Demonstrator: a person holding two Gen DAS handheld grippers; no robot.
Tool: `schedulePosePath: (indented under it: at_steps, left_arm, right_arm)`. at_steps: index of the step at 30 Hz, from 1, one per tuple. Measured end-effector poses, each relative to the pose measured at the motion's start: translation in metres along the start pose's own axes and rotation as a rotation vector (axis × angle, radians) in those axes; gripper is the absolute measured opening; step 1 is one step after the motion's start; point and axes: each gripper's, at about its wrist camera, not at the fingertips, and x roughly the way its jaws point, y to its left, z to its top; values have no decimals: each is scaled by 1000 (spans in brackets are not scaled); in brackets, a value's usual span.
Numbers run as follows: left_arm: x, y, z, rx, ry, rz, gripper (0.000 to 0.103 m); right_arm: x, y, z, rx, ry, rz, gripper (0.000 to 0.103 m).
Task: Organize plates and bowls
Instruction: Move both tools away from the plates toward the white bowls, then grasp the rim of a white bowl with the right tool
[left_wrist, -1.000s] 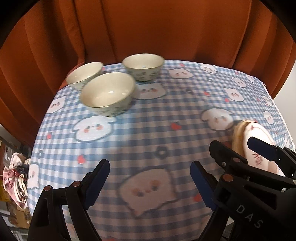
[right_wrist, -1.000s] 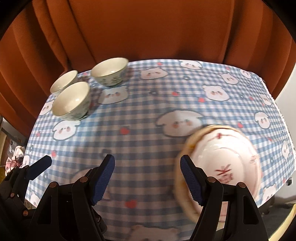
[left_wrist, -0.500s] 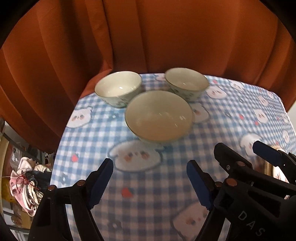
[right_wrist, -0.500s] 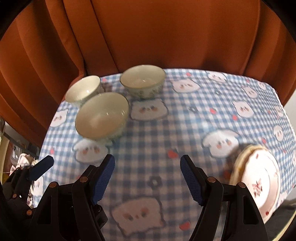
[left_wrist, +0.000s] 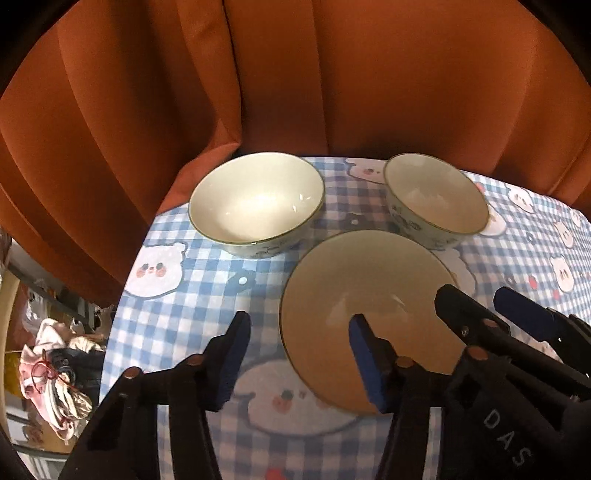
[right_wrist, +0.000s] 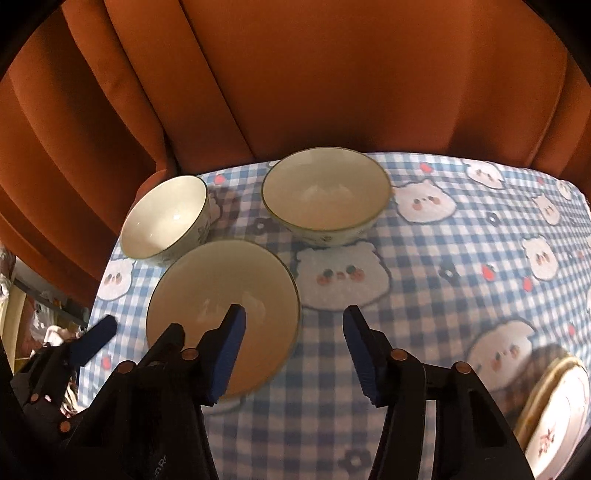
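Observation:
Three cream bowls with green-patterned sides stand on the checked tablecloth. The nearest bowl (left_wrist: 369, 295) (right_wrist: 221, 295) lies under both grippers. My left gripper (left_wrist: 299, 347) straddles its left rim, one blue pad outside and one over the inside. On the opposite side my right gripper (right_wrist: 295, 328) (left_wrist: 484, 301) straddles the right rim. Both sets of jaws are closing, with a gap still showing on each side of the rim. Behind stand the far left bowl (left_wrist: 256, 203) (right_wrist: 166, 218) and the far right bowl (left_wrist: 436, 199) (right_wrist: 325, 195).
A stack of plates (right_wrist: 554, 413) with a red pattern sits at the table's near right corner. An orange curtain (left_wrist: 332, 92) hangs close behind the bowls. The table's left edge (left_wrist: 122, 295) drops to clutter on the floor.
Both grippers travelled left across the table from the plates to the bowls, and now sit over the nearest bowl. Both pairs of jaws have narrowed.

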Motion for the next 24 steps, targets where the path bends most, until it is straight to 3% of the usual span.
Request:
schedulePosePath:
  at_steps: [9,13,16,24]
  left_arm:
    - [38,2,11,-7,33,15,42]
    - [46,0,12,-8,48,-6,29]
    - [47,-5,13,7,48,6,29]
    - [42,-9,11,33,55,28,28]
  right_arm:
    - [44,7,13,-13,52,19,40]
    - [54,10,17,-32,59,9,31]
    - [56,9,17,-37,60,0,26]
    - [51,9,16,-44,79,26,26]
